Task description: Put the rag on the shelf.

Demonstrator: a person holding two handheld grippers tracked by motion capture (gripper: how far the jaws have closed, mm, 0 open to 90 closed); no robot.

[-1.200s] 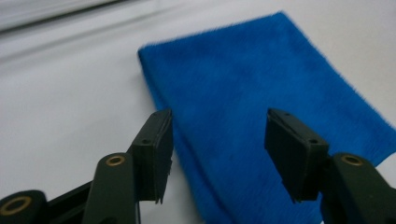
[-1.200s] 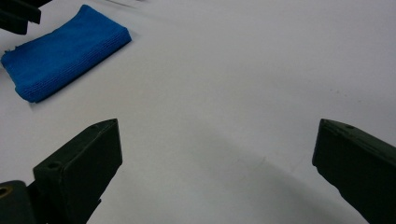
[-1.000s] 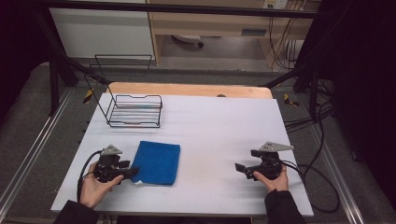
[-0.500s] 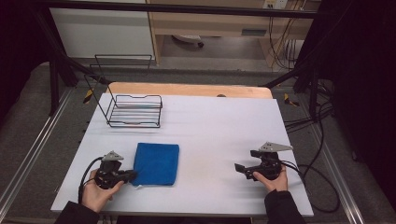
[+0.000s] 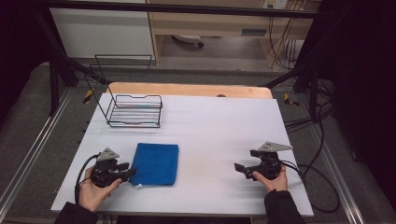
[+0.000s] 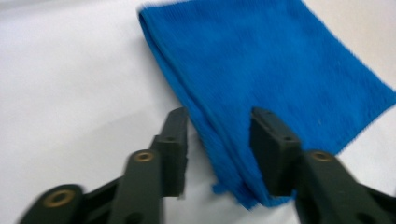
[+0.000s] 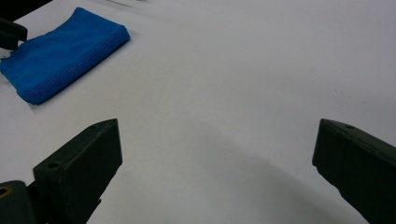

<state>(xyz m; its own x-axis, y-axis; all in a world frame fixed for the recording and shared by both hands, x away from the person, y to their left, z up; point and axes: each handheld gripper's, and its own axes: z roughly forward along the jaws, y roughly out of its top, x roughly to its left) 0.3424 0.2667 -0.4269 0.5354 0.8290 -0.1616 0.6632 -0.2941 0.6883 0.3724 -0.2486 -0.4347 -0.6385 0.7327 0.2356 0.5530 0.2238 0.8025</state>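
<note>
A folded blue cloth lies flat on the white table, left of centre near the front. My left gripper is at the cloth's near left corner. In the left gripper view the cloth has its folded left edge running between the parted jaws of my left gripper, which is open. My right gripper rests at the front right, well away from the cloth. My right gripper is wide open over bare table, and the cloth lies far off at upper left.
A black wire rack stands at the table's back left. A wooden strip runs along the far edge. Cables trail off the right side. Bare white surface stretches between the two grippers.
My left gripper has shifted slightly toward the near edge, staying at the cloth's left side. The right gripper and the cloth have not moved.
</note>
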